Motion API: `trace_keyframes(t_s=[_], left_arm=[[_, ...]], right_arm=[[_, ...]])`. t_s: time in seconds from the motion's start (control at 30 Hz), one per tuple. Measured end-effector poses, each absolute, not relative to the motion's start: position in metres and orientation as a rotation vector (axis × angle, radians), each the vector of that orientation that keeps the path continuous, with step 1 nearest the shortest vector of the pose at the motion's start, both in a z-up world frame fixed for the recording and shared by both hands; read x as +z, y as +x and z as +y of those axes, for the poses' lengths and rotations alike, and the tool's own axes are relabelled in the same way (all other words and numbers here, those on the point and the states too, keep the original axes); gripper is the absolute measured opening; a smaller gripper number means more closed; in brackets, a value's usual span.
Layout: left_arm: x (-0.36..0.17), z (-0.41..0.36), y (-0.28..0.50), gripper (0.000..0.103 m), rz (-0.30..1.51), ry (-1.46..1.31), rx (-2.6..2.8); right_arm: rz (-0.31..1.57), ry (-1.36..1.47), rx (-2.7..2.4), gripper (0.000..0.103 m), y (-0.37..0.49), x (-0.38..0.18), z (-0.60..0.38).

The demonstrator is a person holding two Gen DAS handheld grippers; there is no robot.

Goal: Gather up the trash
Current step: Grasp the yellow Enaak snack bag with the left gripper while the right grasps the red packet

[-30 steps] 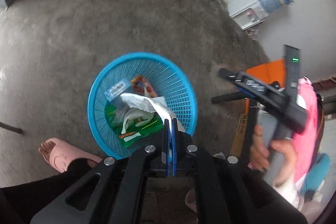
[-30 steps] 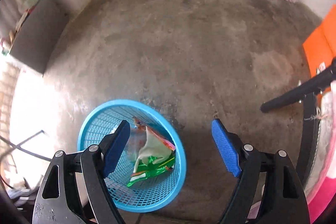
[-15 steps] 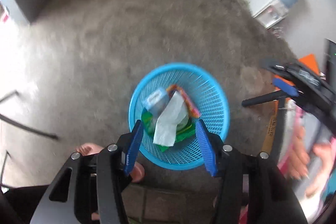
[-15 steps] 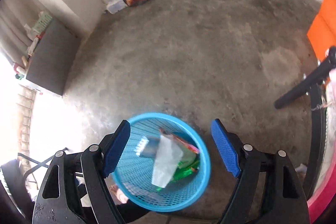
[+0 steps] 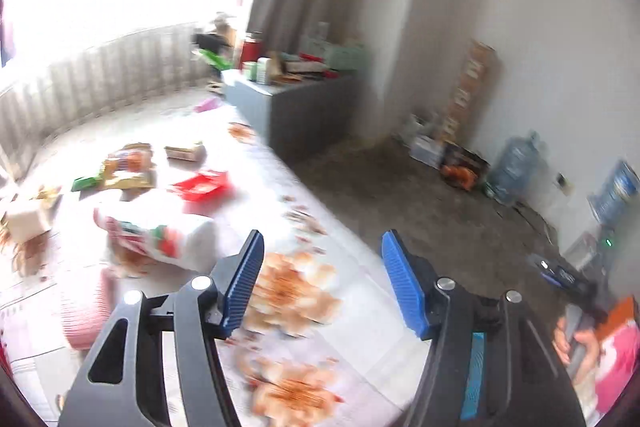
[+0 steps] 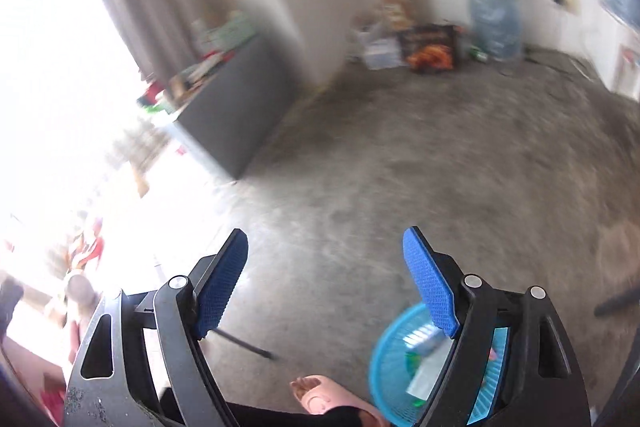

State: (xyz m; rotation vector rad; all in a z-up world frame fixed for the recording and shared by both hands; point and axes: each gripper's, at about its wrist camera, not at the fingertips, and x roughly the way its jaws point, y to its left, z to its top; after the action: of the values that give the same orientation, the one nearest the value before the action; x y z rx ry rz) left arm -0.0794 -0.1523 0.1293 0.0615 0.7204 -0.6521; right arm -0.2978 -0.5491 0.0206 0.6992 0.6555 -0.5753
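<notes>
— Left gripper (image 5: 322,277)?
— Jaws apart, nothing between them; they have just been opening. It hangs over a table (image 5: 372,311) covered with a white cloth printed with orange flowers.

— What lies on that table?
— Litter, all blurred. A white bag with red and green print (image 5: 160,235) just beyond the left blue pad. Farther back a red packet (image 5: 200,185), a yellow-orange wrapper (image 5: 128,171) with a green scrap (image 5: 84,183) beside it, and a small box (image 5: 185,151). A crumpled white piece (image 5: 26,219) near the left edge.

— Right gripper (image 6: 326,277)?
— Wide open, empty, pointing down at the bare concrete floor (image 6: 400,167).

— And the basket?
— Blue basket (image 6: 386,355) stands on the floor, low in the right wrist view, partly behind the gripper's right finger. Trash inside: a pale carton, something green, white paper. Hard to sort further.

— The person?
— A foot in a pink slipper (image 6: 324,397) just left of the basket. In the left wrist view, a hand (image 5: 580,343) at lower right, by something pink.

— Room beyond?
— Grey cabinet (image 6: 236,107) with clutter on top, water jug (image 6: 494,15) against the far wall, bright window at left.
</notes>
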Motion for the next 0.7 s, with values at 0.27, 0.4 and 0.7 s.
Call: trace_keyframes(t_s=[0.27,0.4,0.7], left_arm=[[0.096,-0.054,0.129,0.064,0.801,-0.05,-0.426],[0.057,-0.057,0.209,0.063,0.922,-0.073,-0.389],[0.014,-0.046,0.264,0.052,1.045,-0.119,-0.377]], right_arm=[[0.769,0.453,-0.237,0.079,-0.146,0.052,-0.482],[0.807,0.387,-0.116,0.08,-0.091,0.054,-0.447],[0.905,0.346,-0.033,0.08,-0.013,0.041,-0.399]])
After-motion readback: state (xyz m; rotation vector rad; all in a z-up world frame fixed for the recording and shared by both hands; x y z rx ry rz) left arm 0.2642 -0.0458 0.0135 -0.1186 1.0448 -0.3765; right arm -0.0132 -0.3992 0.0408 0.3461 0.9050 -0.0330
